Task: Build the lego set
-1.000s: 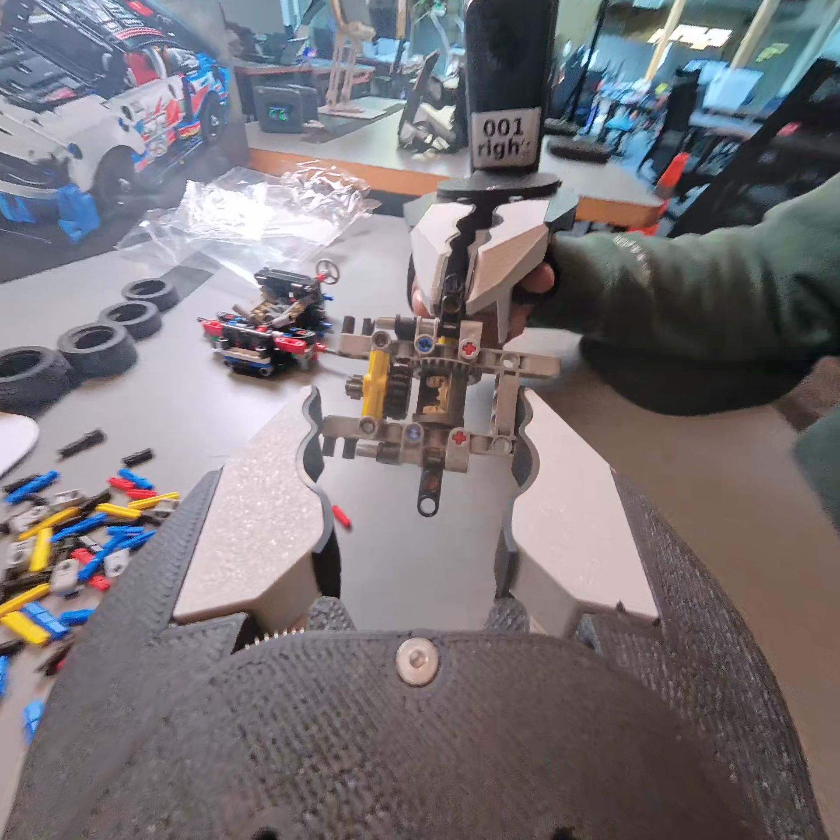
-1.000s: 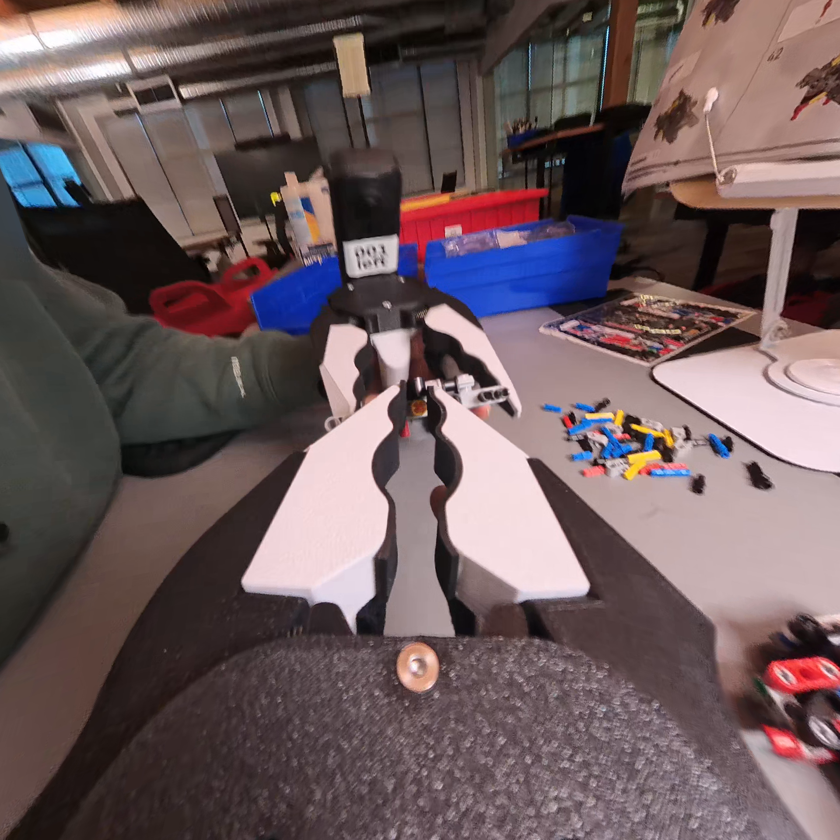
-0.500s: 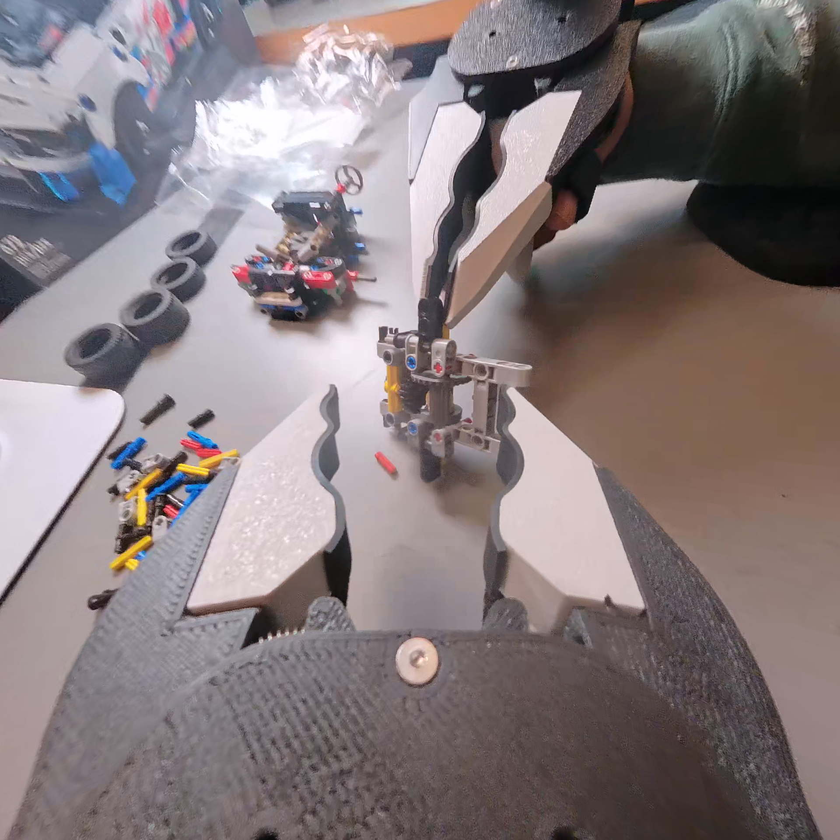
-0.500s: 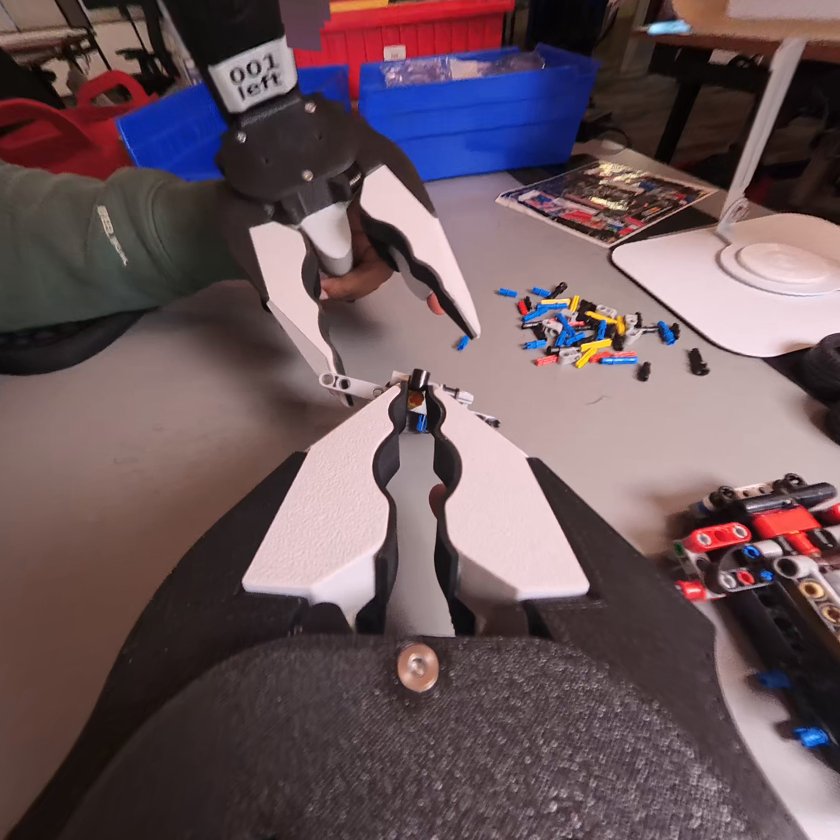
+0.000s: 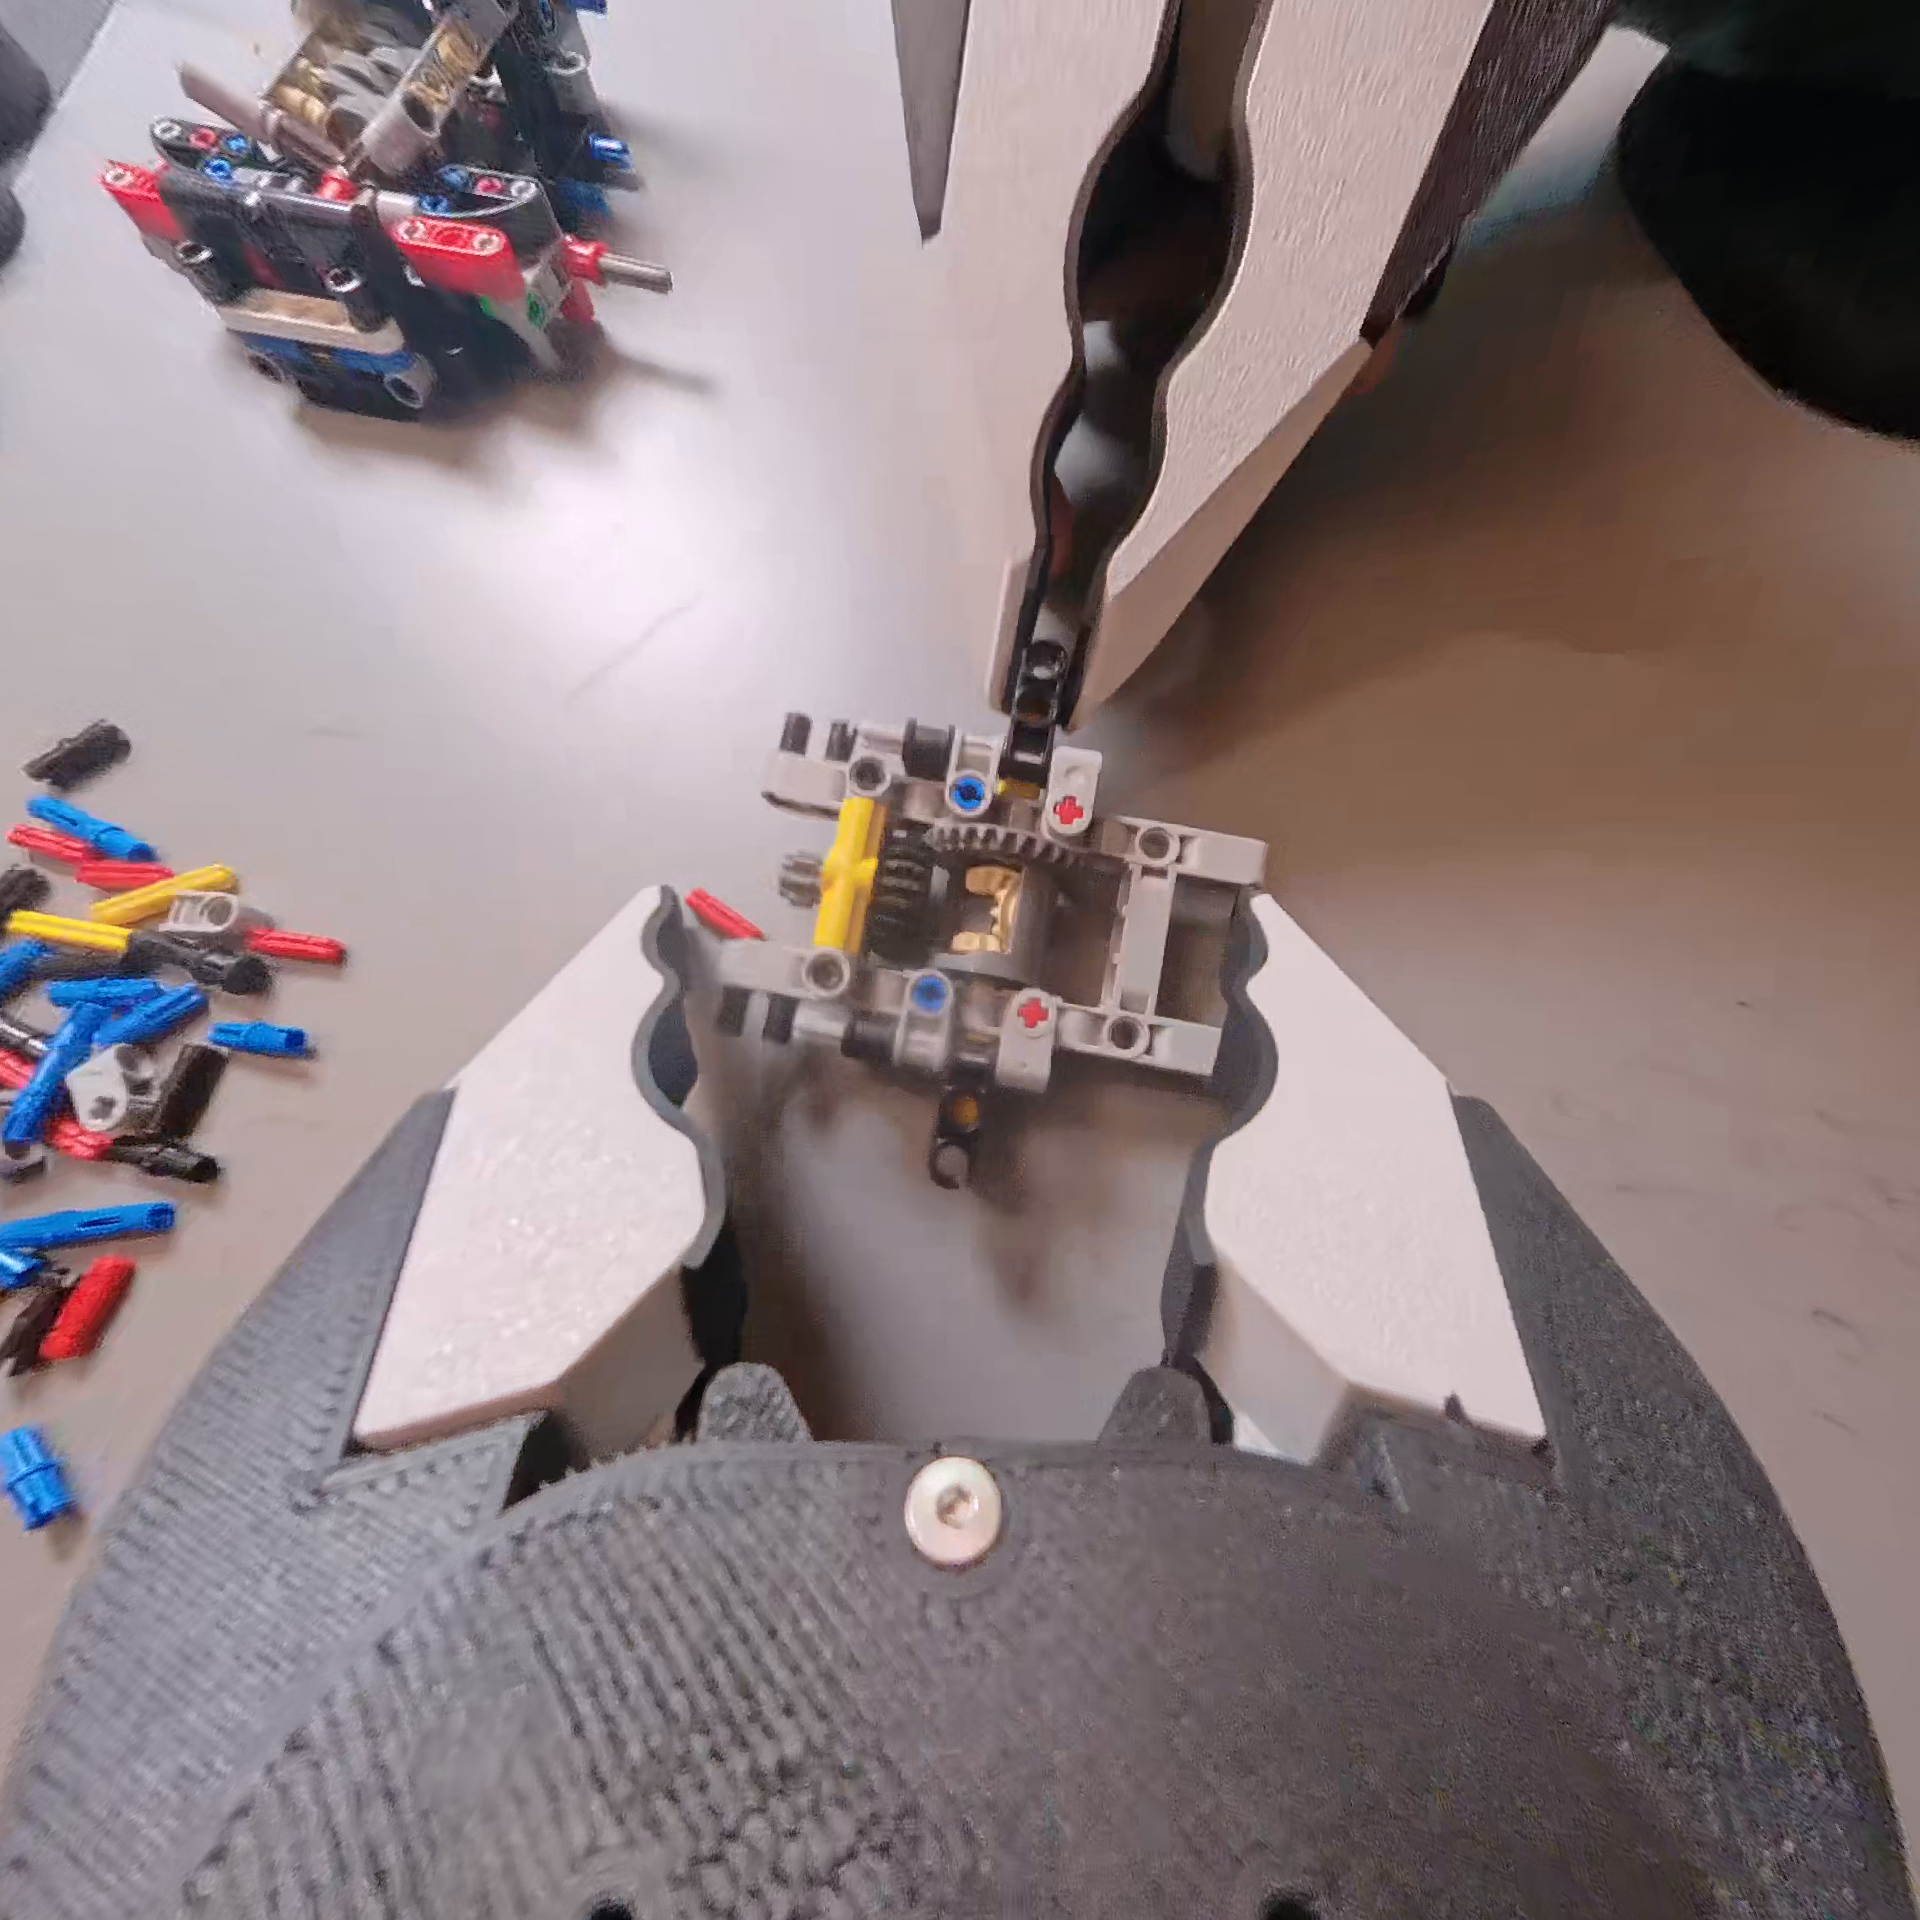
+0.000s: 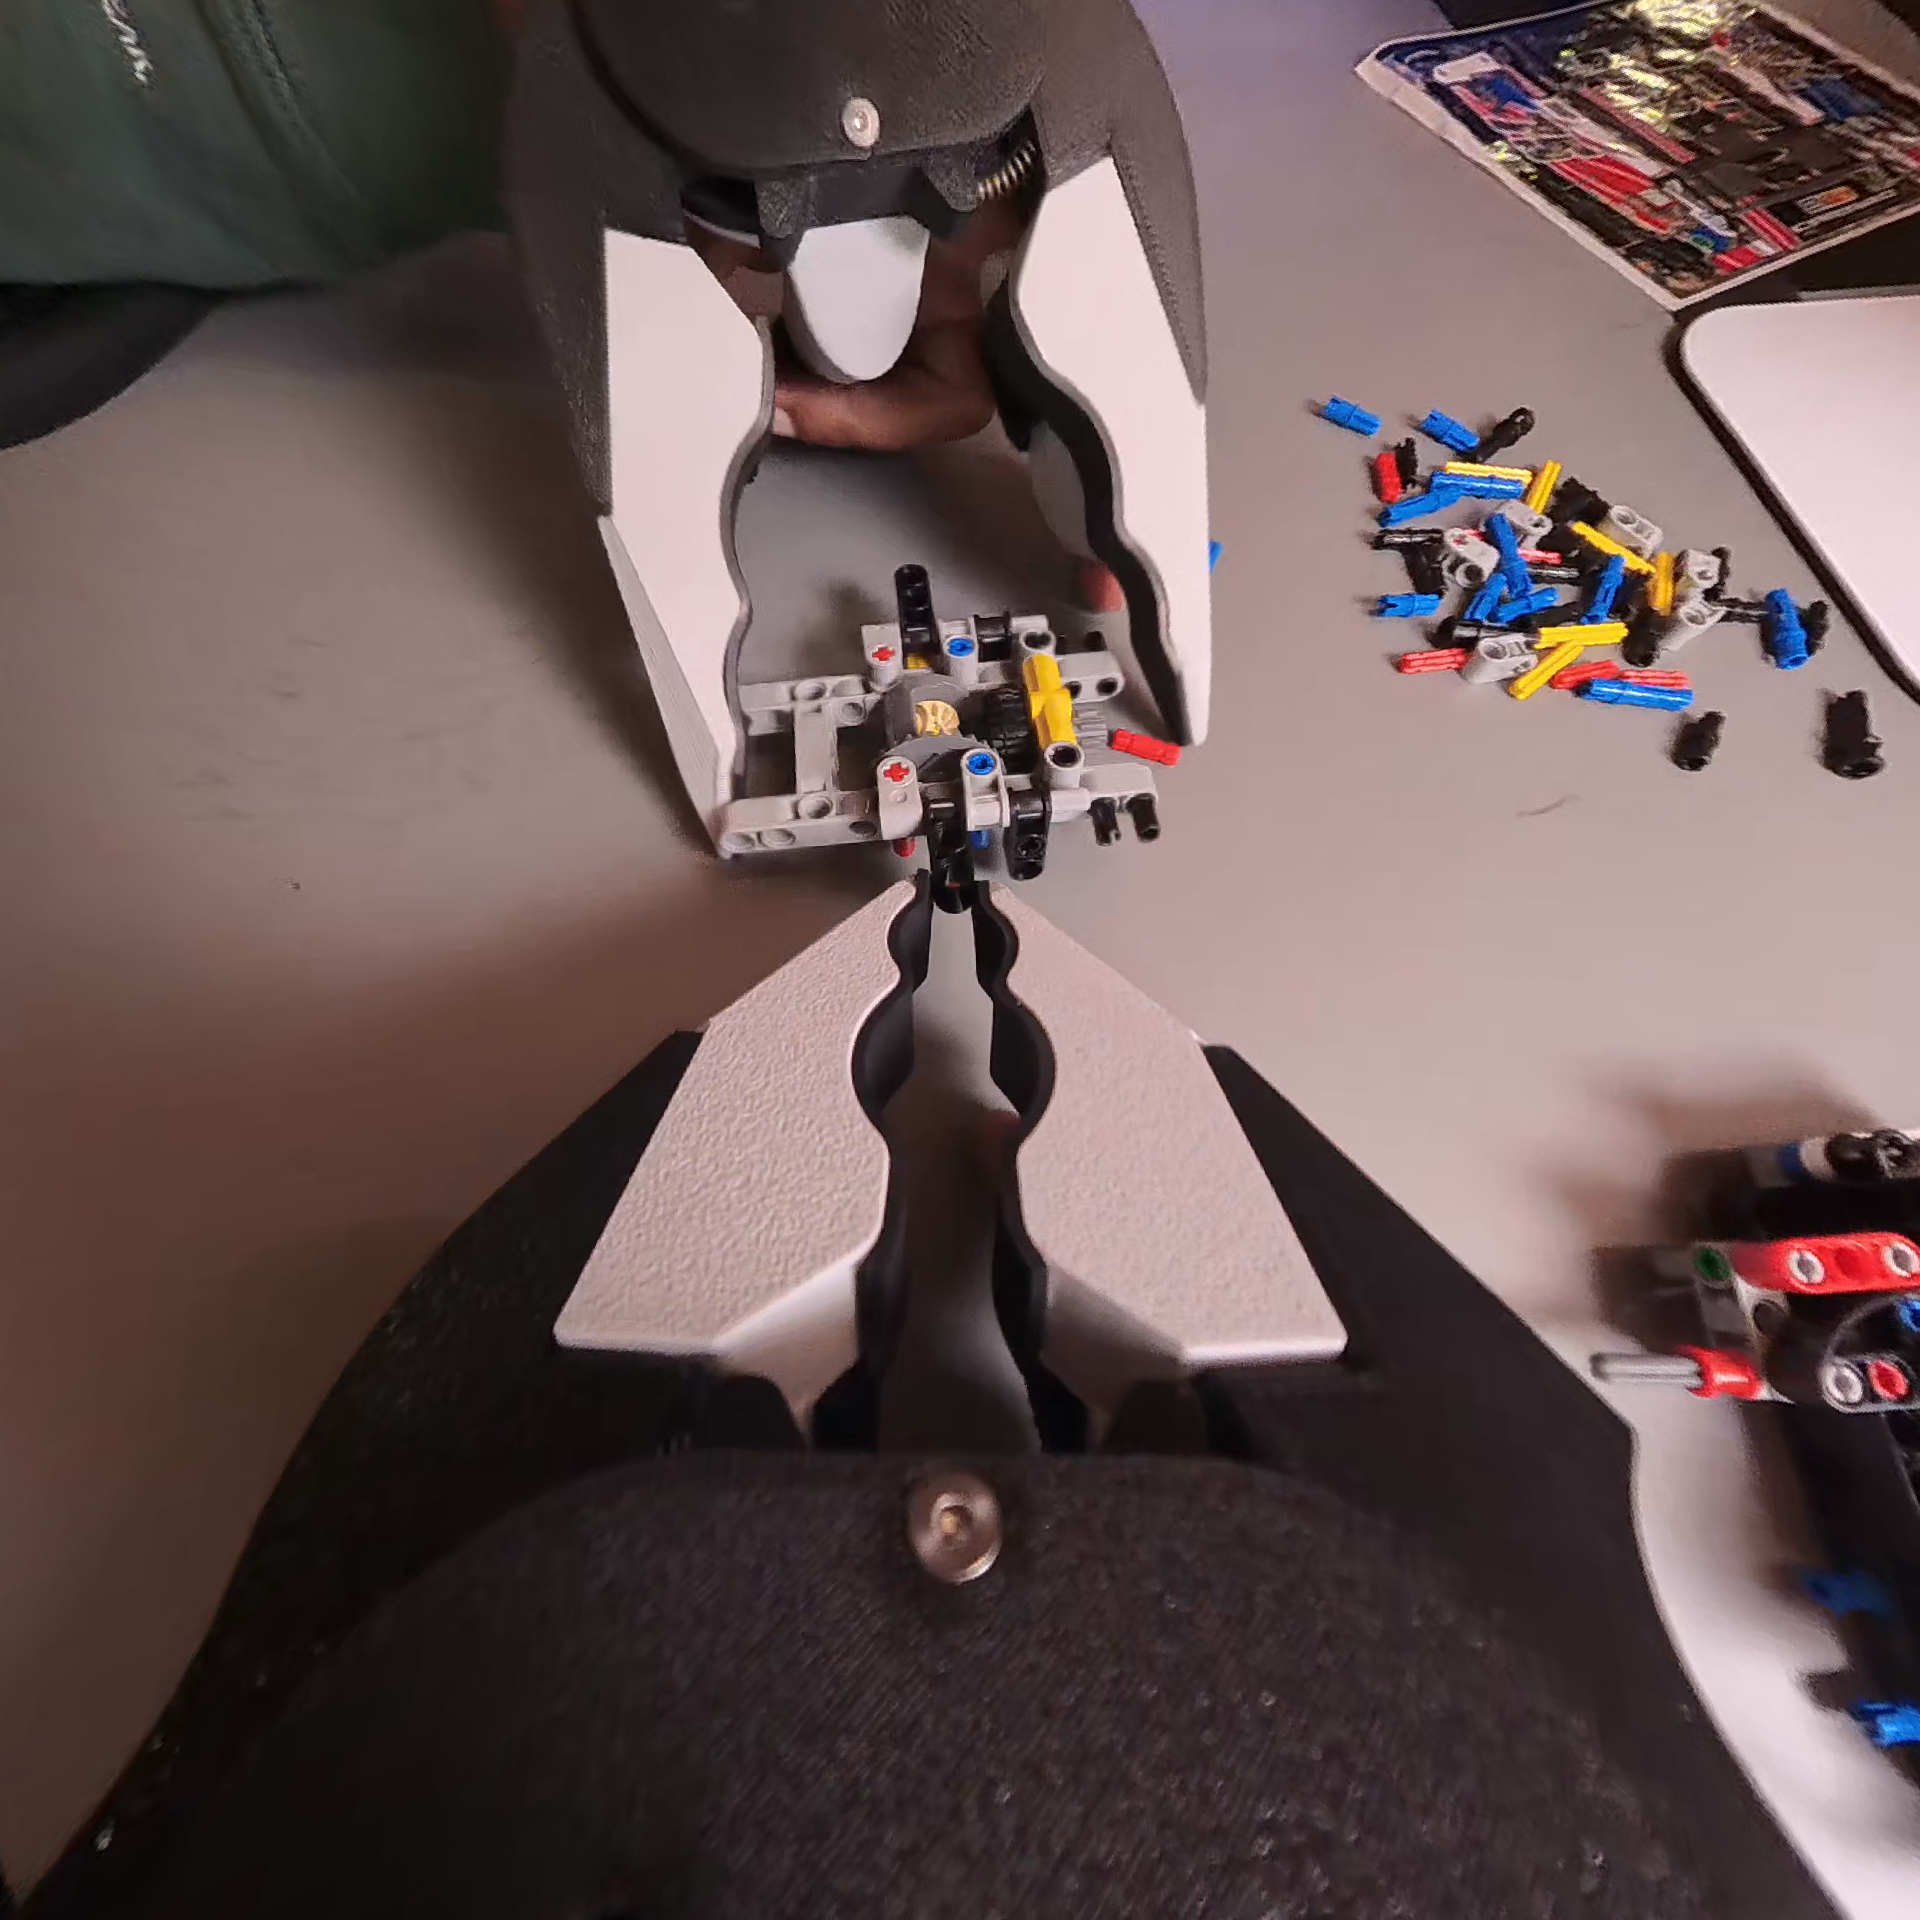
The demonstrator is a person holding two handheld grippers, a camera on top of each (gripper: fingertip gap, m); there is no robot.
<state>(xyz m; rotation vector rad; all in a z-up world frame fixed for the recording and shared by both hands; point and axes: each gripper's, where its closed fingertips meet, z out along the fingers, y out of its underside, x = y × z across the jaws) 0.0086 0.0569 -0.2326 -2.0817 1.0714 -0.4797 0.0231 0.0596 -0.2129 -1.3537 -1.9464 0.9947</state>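
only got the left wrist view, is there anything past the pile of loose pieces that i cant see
Observer: Yes. A colourful printed sheet lies flat beyond the pile of loose pieces.
Operator: anything next to it
Observer: A white board with a rounded corner sits at the right edge, nearer the camera than the sheet.
Operator: whats behind my left gripper
Observer: A hand grips the left gripper behind its open jaws, and a green sleeve fills the upper left corner.
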